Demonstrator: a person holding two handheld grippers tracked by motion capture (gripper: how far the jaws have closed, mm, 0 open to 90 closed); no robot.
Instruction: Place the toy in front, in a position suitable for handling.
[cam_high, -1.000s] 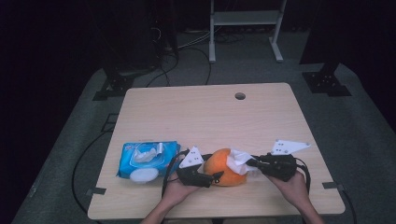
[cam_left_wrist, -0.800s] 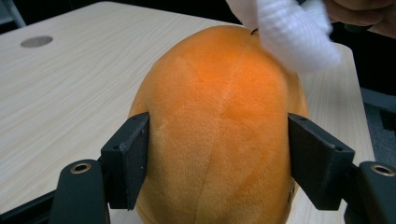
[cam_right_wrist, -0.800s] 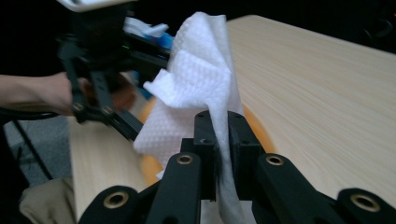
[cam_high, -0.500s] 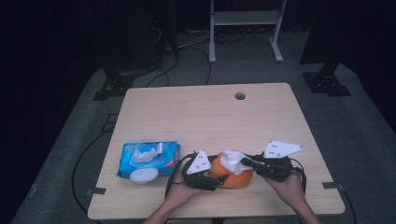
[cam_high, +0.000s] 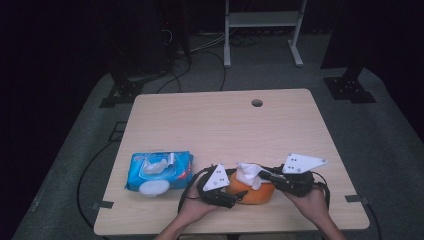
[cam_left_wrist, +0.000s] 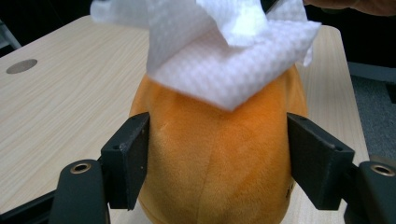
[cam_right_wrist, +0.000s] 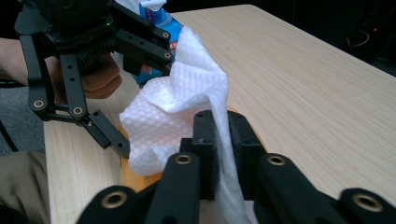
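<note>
Now the left gripper (cam_high: 231, 196) is clamping the orange plush toy (cam_high: 252, 192), one black jaw pressing on each flank of it, as the left gripper view shows plainly (cam_left_wrist: 215, 154). Right alongside, the right gripper (cam_high: 264, 175) is pinching a white wipe (cam_high: 248, 174); its jaws are nearly together with the textured sheet caught between them, and they have just been easing apart a touch while the wipe is remaining between them. From the right gripper view, the wipe (cam_right_wrist: 180, 112) is billowing up and away from the jaws, with a tail of it trailing down between them, and the toy's orange surface (cam_right_wrist: 140, 179) is peeking out below the sheet, just under the jaws.

Over in the left gripper view, the wipe (cam_left_wrist: 219, 51) is draping across the top of the toy, directly above the left gripper's jaws. The toy is sitting on the worktop (cam_high: 215, 125) between the two grippers, which are facing one another across it.

Beyond the left gripper, on its outer side and away from the right gripper, a blue wipe packet (cam_high: 159, 170) is lying flat with its flap open. Each gripper is being held by a hand coming up from the near edge of the worktop.
</note>
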